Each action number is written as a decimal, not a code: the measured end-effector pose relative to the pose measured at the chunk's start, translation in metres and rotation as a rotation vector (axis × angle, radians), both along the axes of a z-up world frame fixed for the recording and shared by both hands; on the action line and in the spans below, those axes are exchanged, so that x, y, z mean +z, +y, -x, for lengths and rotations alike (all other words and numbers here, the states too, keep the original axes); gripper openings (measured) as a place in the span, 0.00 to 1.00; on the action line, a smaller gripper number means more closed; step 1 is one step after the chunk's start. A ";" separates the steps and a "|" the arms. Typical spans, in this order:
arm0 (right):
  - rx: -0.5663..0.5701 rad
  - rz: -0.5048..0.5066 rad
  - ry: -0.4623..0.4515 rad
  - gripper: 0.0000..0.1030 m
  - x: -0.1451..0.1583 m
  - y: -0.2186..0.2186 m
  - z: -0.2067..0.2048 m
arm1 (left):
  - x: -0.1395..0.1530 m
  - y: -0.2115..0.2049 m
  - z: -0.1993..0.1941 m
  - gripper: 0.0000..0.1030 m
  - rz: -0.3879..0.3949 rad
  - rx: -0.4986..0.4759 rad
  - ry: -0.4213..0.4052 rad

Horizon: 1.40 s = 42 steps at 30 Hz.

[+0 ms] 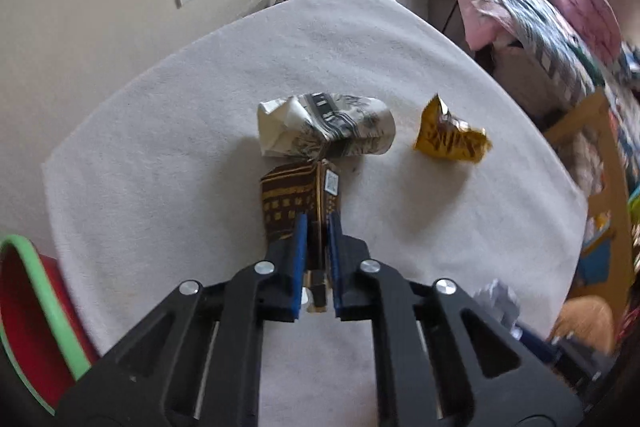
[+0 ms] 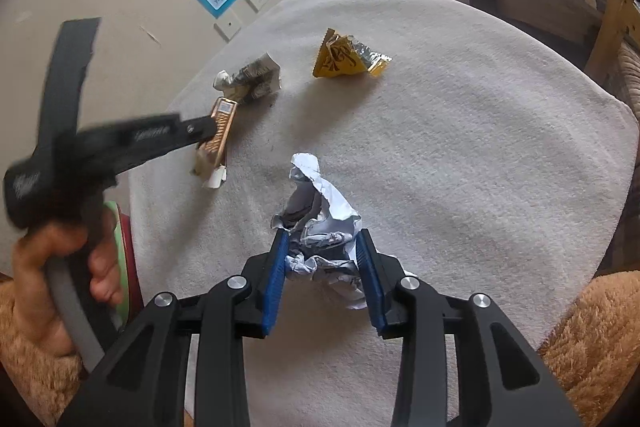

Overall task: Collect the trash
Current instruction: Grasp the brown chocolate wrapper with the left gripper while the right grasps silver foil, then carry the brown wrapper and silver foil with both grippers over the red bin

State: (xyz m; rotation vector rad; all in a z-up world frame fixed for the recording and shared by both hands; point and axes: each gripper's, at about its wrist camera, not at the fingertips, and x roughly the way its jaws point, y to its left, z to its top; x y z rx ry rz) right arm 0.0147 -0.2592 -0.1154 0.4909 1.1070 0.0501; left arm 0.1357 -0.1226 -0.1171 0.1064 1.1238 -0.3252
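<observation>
On a table draped in a pale towel (image 2: 460, 155), the left gripper (image 1: 318, 227) clamps its blue pads on a flattened brown wrapper (image 1: 294, 201) printed with gold squares and a small white code label. The right gripper (image 2: 322, 247) has its jaws part-open around a crumpled ball of white paper (image 2: 320, 235), pads touching its sides. Farther back lie a wadded grey-printed paper (image 1: 326, 125) and, apart to its right, a creased yellow foil packet (image 1: 450, 137). A red bin with a green rim (image 1: 28, 303) stands at the table's left edge.
</observation>
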 end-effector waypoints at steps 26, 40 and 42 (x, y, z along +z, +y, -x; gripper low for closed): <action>0.021 0.032 0.008 0.46 -0.004 0.003 -0.001 | -0.039 -0.010 -0.020 0.47 -0.065 0.026 0.091; 0.037 0.080 -0.049 0.32 0.023 0.018 0.002 | 0.004 0.068 0.035 0.46 0.093 0.105 0.030; 0.059 0.088 -0.056 0.32 0.029 0.026 0.002 | 0.010 0.079 0.047 0.46 0.086 0.114 0.009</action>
